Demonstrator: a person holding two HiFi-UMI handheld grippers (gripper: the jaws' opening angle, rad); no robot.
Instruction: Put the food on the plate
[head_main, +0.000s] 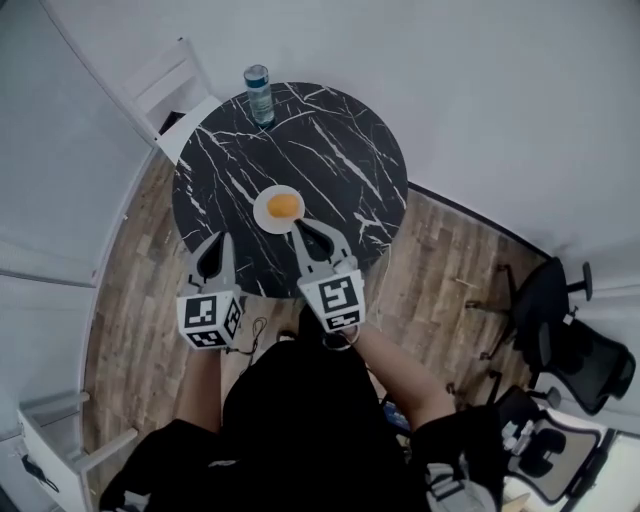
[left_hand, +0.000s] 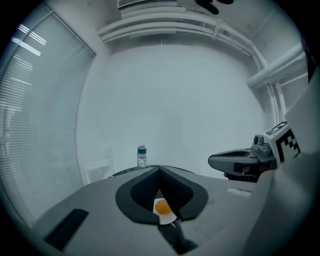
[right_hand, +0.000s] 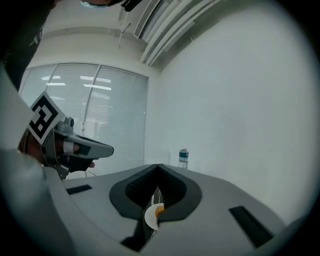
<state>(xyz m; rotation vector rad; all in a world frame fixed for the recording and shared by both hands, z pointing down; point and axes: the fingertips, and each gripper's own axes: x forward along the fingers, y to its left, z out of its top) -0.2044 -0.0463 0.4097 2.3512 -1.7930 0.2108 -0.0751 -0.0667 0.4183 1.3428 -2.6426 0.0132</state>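
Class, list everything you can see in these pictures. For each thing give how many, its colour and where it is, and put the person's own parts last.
table: one, round, black marble with white veins, centre of the room
plate: one, white, on the table's near side
food: one piece, orange, on the plate
bottle: one, clear with a teal cap, upright at the table's far edge
chair: one, white, at the table's far left
office chairs: at least two, black, on the floor to the right
floor: wood planks, brown-grey
blinds: white, on the window wall
left gripper: one, grey with a marker cube, shut and empty, over the table's near edge
right gripper: one, same colours, shut and empty, just short of the plate
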